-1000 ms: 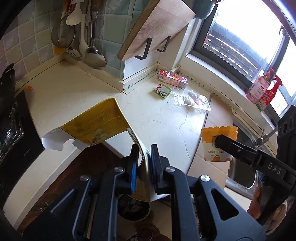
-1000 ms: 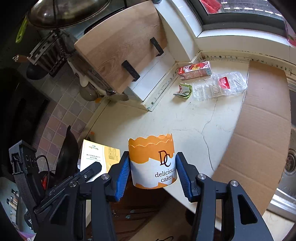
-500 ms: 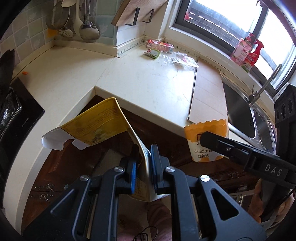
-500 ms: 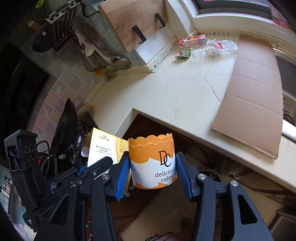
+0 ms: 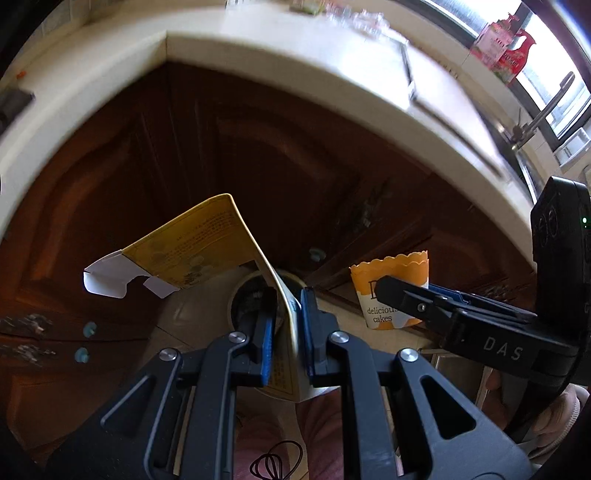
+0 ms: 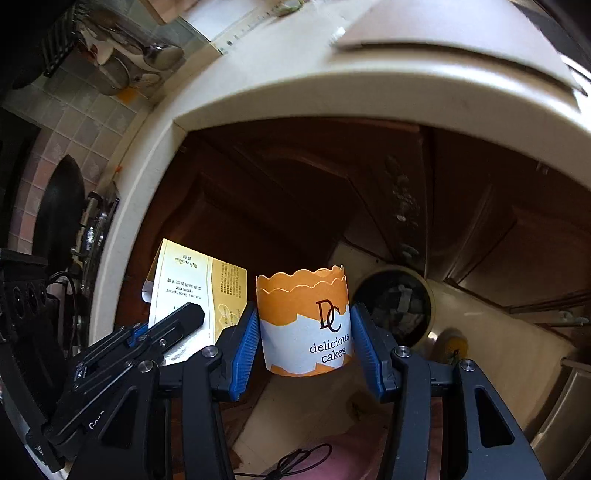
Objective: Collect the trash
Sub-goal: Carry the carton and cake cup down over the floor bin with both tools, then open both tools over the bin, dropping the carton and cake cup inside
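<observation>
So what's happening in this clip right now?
A person is clearing trash with two handheld grippers. The left gripper holds a flattened yellow carton; the right gripper grips an orange paper cake cup. Both are held below the counter edge, near a round bin on the floor.

The far surface (image 5: 295, 48) smears with motion blur, so the litter (image 5: 354, 16) at its back edge is unreadable. The flattened yellow box (image 5: 192, 243) hides part of the bin (image 5: 251, 291), whose contents (image 6: 397, 302) are too dim to identify.
</observation>
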Demonstrator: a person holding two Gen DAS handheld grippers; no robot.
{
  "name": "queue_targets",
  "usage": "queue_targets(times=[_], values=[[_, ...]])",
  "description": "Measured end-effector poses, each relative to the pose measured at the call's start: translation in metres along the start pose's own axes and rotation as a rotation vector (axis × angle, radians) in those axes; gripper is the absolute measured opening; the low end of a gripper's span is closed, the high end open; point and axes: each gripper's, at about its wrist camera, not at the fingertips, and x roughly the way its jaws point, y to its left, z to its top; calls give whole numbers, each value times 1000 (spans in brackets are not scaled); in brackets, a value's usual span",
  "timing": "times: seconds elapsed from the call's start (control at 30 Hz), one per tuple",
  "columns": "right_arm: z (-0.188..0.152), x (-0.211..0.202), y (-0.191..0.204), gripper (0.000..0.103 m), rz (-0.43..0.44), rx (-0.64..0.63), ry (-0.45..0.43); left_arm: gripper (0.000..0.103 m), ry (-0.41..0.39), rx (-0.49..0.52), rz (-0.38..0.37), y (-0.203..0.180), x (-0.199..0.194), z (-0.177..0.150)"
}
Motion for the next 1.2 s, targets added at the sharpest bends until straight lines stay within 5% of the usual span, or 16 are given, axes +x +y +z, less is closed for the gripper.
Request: queue_targets(times=[0.37,0.7,0.87,0.97,1.2], values=[[-54,167,-102,51,-116,40,104,11,135,25,-37,25,199,-70],[-73,279,-169,53,-144,32,167,12,191,83,-40,43,317,-106],[-67,307,-187,61,-182,33,182,58,213,71,-5,52,350,-108],[-64,312,-196,69,-185,53,181,65,206,9,18,65,358,-108],[-64,316,-197,69,-196,33,187,65,214,-60,70,84,358,-105]])
